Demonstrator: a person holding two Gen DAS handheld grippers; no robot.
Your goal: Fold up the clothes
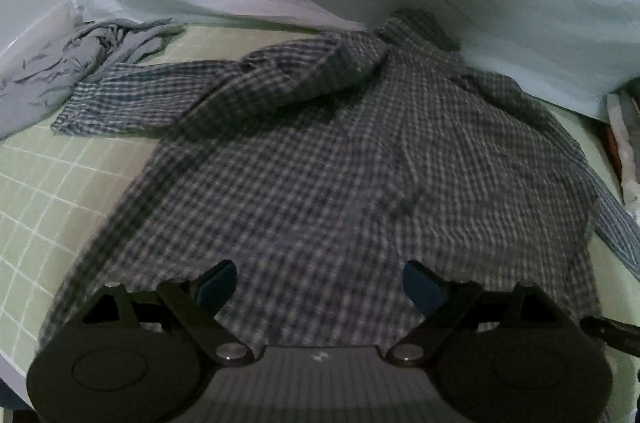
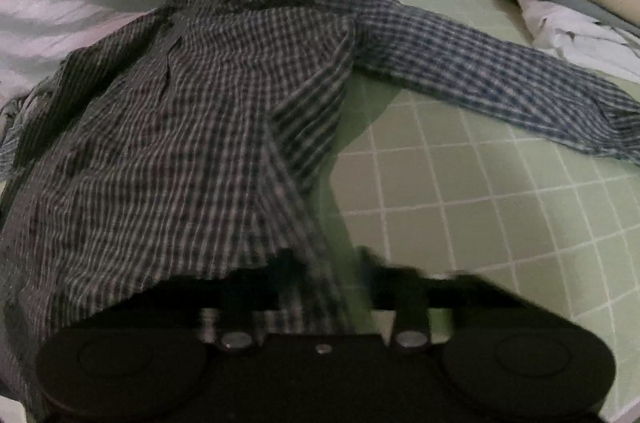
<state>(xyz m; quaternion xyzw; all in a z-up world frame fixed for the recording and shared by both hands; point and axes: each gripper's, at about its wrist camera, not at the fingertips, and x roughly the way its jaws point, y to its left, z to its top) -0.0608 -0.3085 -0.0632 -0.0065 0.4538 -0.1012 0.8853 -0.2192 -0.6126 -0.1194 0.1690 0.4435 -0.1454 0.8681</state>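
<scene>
Checked shirt [image 1: 340, 151] spread ahead of left hand-held gripper [image 1: 316, 287], jaws apart.

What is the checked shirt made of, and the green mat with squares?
The shirt looks like thin woven cloth, maybe cotton: matte, finely crinkled, draping in soft folds. The mat looks like smooth plastic or rubber: flat, faintly shiny, with a printed white grid. Neither is certain.

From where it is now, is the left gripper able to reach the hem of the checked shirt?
Probably yes: the left gripper is open, with the checked shirt hem between its fingers and nothing covering it.
</scene>
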